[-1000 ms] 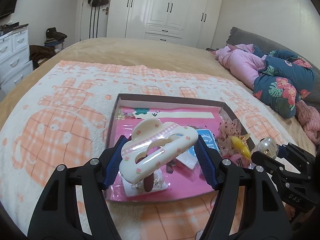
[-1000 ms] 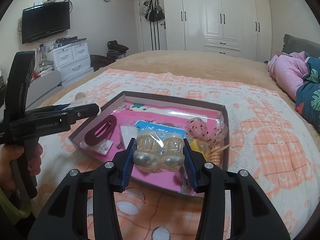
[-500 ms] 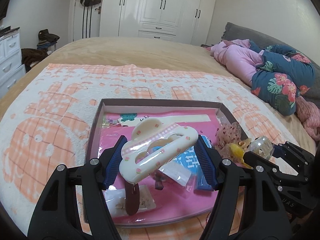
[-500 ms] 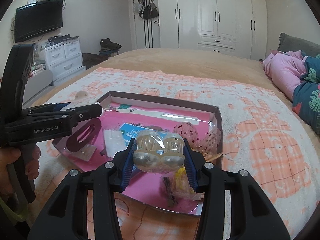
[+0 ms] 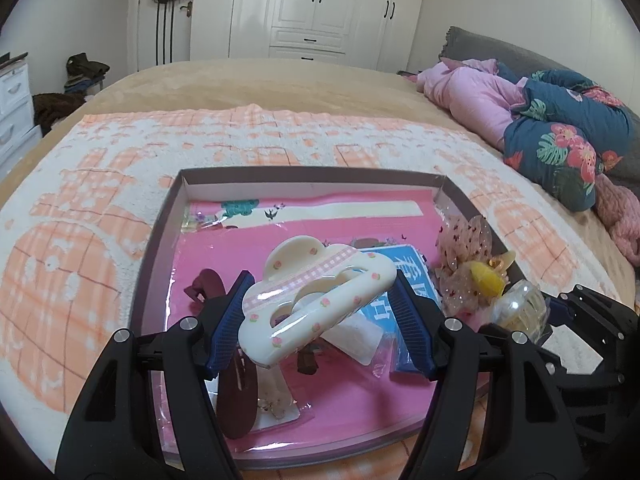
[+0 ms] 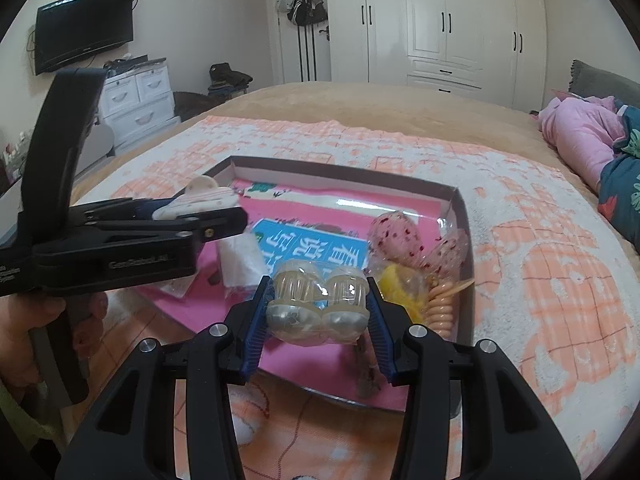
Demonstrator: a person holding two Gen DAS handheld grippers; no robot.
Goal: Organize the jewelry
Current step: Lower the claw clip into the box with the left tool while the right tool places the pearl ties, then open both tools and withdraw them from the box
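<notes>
cream hair claw (image 5: 316,312) clamped in left gripper (image 5: 320,320), right gripper (image 6: 318,312) pinching what looks like 2 bagged clips (image 6: 318,306) over tray (image 6: 464,240).

The far part of the tray (image 5: 172,216) shows bare pink floor with room to reach in. Its near part is crowded: a dark red clip (image 5: 236,396), a blue card (image 5: 404,264) and a lacy bow (image 5: 464,240) lie close together. Low walls ring the tray.

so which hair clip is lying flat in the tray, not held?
The maroon snap clip, lying on its clear card at the tray's near left. The cream cloud-shaped claw clip is clamped in the left gripper; the clear pair in the right gripper.
</notes>
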